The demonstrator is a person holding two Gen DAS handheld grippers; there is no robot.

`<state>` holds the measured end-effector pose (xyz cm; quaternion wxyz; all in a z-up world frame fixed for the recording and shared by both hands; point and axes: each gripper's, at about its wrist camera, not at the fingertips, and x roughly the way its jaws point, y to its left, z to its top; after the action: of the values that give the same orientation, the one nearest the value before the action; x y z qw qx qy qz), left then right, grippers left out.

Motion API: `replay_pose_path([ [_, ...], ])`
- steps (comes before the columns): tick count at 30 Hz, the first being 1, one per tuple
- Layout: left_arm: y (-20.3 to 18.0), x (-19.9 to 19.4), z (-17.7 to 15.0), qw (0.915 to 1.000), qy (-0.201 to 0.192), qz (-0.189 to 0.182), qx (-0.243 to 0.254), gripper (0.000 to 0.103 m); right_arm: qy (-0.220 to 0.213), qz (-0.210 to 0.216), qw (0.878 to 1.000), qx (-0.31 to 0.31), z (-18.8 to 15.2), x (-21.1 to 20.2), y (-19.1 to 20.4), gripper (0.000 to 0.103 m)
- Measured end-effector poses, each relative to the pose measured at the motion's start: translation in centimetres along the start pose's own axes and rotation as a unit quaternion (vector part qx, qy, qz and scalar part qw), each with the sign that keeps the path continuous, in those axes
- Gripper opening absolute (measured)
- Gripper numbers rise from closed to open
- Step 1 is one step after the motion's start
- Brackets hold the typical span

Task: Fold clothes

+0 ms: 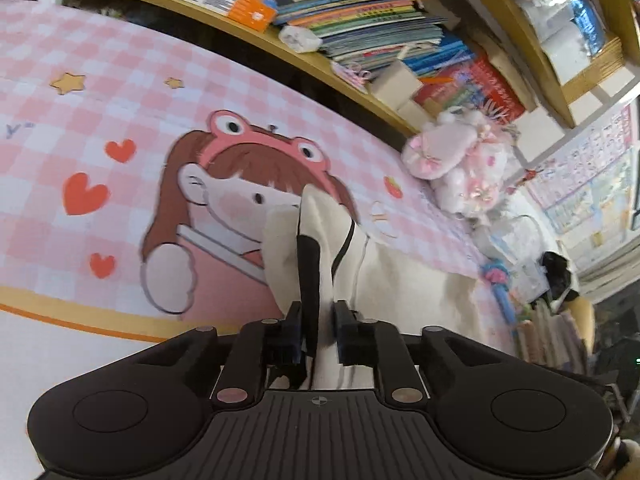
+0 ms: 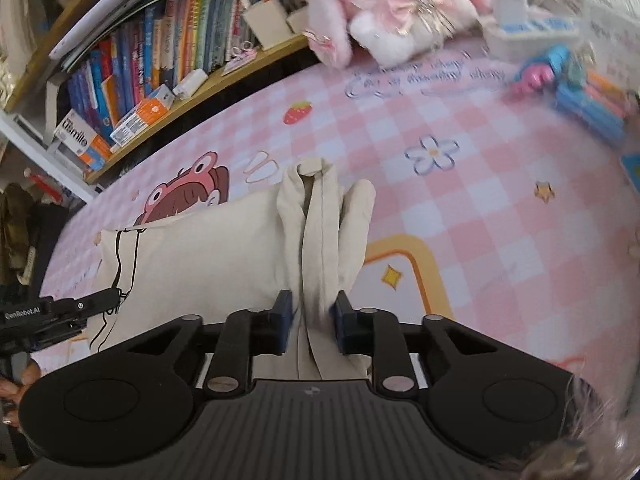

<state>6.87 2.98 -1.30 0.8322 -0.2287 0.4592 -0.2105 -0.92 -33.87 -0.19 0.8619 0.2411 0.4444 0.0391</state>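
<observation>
**Cloth pinched from both ends**

Garment [image 2: 208,248], cream with black line print, lies on the pink checked mat [image 2: 500,216]. The right gripper [image 2: 312,320] points along it, jaws narrowed on a bunched fold. The left gripper [image 1: 316,320] likewise clamps a raised fold; its fingertips are hidden by fabric.

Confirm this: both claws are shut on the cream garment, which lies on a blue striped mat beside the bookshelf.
One thing is wrong: the mat is pink checked, not blue striped, as the right wrist view shows. The left claw and right claw do each pinch the cream garment beside the bookshelf.
</observation>
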Motion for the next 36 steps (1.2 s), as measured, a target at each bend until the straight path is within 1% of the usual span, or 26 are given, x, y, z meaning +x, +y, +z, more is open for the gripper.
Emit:
replay_pose_path([
  [1, 0.1, 0.0, -0.2, 1.0000, 0.002, 0.001, -0.002, 0.021, 0.000, 0.002, 1.000, 0.009, -0.1, 0.0, -0.3, 0.036],
  [2, 0.3, 0.1, -0.3, 1.0000, 0.003, 0.002, -0.004, 0.025, 0.002, 0.006, 1.000, 0.018, -0.2, -0.1, -0.7, 0.037],
  [3, 0.4, 0.1, -0.6, 0.9999, 0.005, 0.005, -0.010, 0.033, 0.003, 0.010, 1.000, 0.026, -0.3, -0.2, -1.1, 0.039],
  [4, 0.6, 0.2, -0.7, 0.9998, 0.005, 0.006, -0.015, 0.036, 0.005, 0.015, 0.999, 0.035, -0.4, -0.2, -1.6, 0.042],
  [8, 1.3, 0.8, -1.4, 0.9991, 0.000, 0.007, -0.041, 0.038, 0.023, 0.035, 0.997, 0.059, -0.6, 0.3, -2.6, 0.045],
  [11, 1.4, 0.9, -1.7, 0.9985, -0.009, 0.005, -0.054, 0.037, 0.024, 0.047, 0.997, 0.049, -0.4, 0.6, -2.4, 0.045],
  [12, 1.3, 0.9, -1.7, 0.9982, -0.012, 0.005, -0.059, 0.035, 0.026, 0.050, 0.997, 0.043, -0.4, 0.7, -2.3, 0.040],
  [13, 1.1, 0.9, -1.7, 0.9982, -0.014, 0.006, -0.059, 0.028, 0.031, 0.052, 0.998, 0.036, -0.3, 1.0, -2.1, 0.036],
  [14, 0.9, 0.8, -1.8, 0.9982, -0.016, 0.006, -0.058, 0.025, 0.029, 0.052, 0.998, 0.025, -0.2, 0.9, -1.8, 0.029],
  [15, 0.4, 0.4, -1.8, 0.9984, -0.022, 0.006, -0.051, 0.019, 0.028, 0.051, 0.998, 0.014, -0.1, 0.9, -1.5, 0.023],
  [16, -0.3, -0.1, -1.9, 0.9988, -0.030, 0.003, -0.039, 0.018, 0.026, 0.050, 0.998, 0.003, 0.0, 0.9, -1.2, 0.021],
  [18, -1.4, -0.9, -2.1, 0.9988, -0.045, -0.003, -0.018, 0.018, 0.012, 0.046, 0.998, -0.043, 0.0, 0.2, -0.3, 0.018],
  [19, -1.3, -1.0, -2.2, 0.9988, -0.044, -0.003, -0.019, 0.018, 0.004, 0.050, 0.997, -0.055, 0.0, -0.1, -0.1, 0.018],
  [21, -1.2, -1.1, -2.3, 0.9988, -0.042, -0.002, -0.023, 0.019, 0.003, 0.061, 0.997, -0.044, 0.1, -0.2, -0.8, 0.018],
  [23, -0.4, -0.9, -2.3, 0.9986, -0.036, 0.006, -0.037, 0.021, 0.011, 0.067, 0.997, -0.020, 0.2, 0.1, -1.8, 0.018],
  [26, 0.3, -1.2, -2.5, 0.9979, -0.038, 0.014, -0.050, 0.029, 0.020, 0.070, 0.997, 0.000, 0.2, 0.3, -2.6, 0.019],
  [27, 0.5, -1.3, -2.6, 0.9977, -0.038, 0.017, -0.054, 0.035, 0.022, 0.071, 0.997, 0.003, 0.2, 0.3, -2.7, 0.020],
  [28, 0.6, -1.3, -2.8, 0.9976, -0.038, 0.021, -0.054, 0.040, 0.024, 0.071, 0.997, 0.007, 0.2, 0.3, -2.9, 0.025],
  [29, 0.6, -1.4, -2.9, 0.9975, -0.038, 0.024, -0.054, 0.041, 0.026, 0.072, 0.997, 0.010, 0.2, 0.3, -3.0, 0.028],
  [30, 0.6, -1.4, -3.0, 0.9976, -0.037, 0.026, -0.053, 0.047, 0.028, 0.072, 0.997, 0.014, 0.2, 0.3, -3.2, 0.034],
  [31, 0.6, -1.3, -3.2, 0.9977, -0.033, 0.027, -0.053, 0.051, 0.030, 0.073, 0.997, 0.017, 0.2, 0.3, -3.3, 0.036],
  [32, 0.6, -1.1, -3.4, 0.9978, -0.030, 0.028, -0.052, 0.052, 0.032, 0.073, 0.997, 0.021, 0.2, 0.3, -3.5, 0.038],
  [34, 0.6, -0.9, -3.7, 0.9980, -0.025, 0.028, -0.051, 0.053, 0.035, 0.075, 0.996, 0.028, 0.2, 0.3, -3.8, 0.038],
  [36, 0.3, -0.6, -3.9, 0.9983, -0.031, 0.021, -0.045, 0.053, 0.038, 0.077, 0.996, 0.031, 0.2, 0.4, -3.9, 0.038],
])
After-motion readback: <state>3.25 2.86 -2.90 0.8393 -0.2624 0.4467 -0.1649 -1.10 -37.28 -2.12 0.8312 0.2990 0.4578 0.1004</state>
